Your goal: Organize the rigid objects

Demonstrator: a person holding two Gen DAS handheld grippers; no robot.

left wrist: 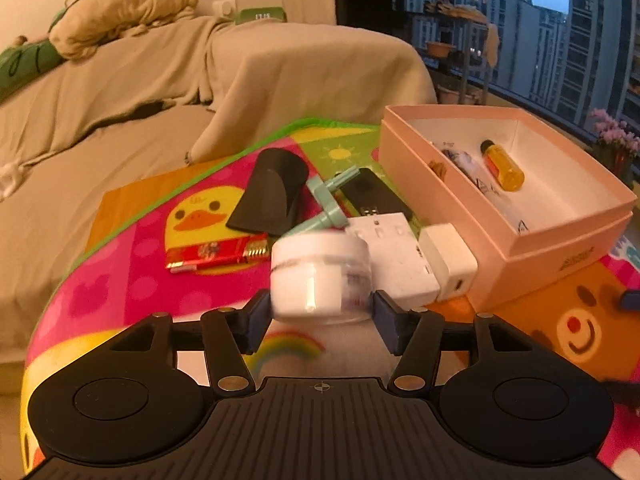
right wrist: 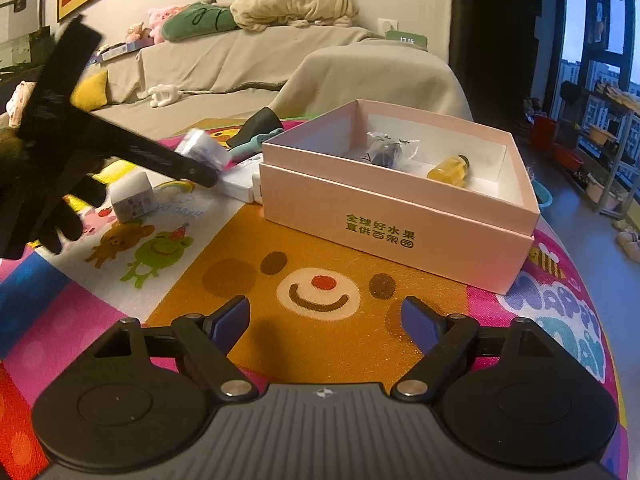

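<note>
My left gripper (left wrist: 320, 316) is shut on a white cream jar (left wrist: 320, 276), held just above the colourful mat. The jar also shows in the right wrist view (right wrist: 202, 146) between the left gripper's fingers. A pink box (left wrist: 560, 236) stands to the right, open, with an amber bottle (left wrist: 502, 164) and a plastic-wrapped item (right wrist: 386, 150) inside. My right gripper (right wrist: 326, 322) is open and empty above the mat's bear face, in front of the box (right wrist: 396, 232).
On the mat lie white adapters (left wrist: 404, 256), a black curved piece (left wrist: 272, 196), a teal plastic part (left wrist: 330, 208), a black flat device (left wrist: 376, 192), a red wrapper (left wrist: 216, 256) and a small white cube (right wrist: 132, 196). A covered sofa (left wrist: 120, 92) stands behind.
</note>
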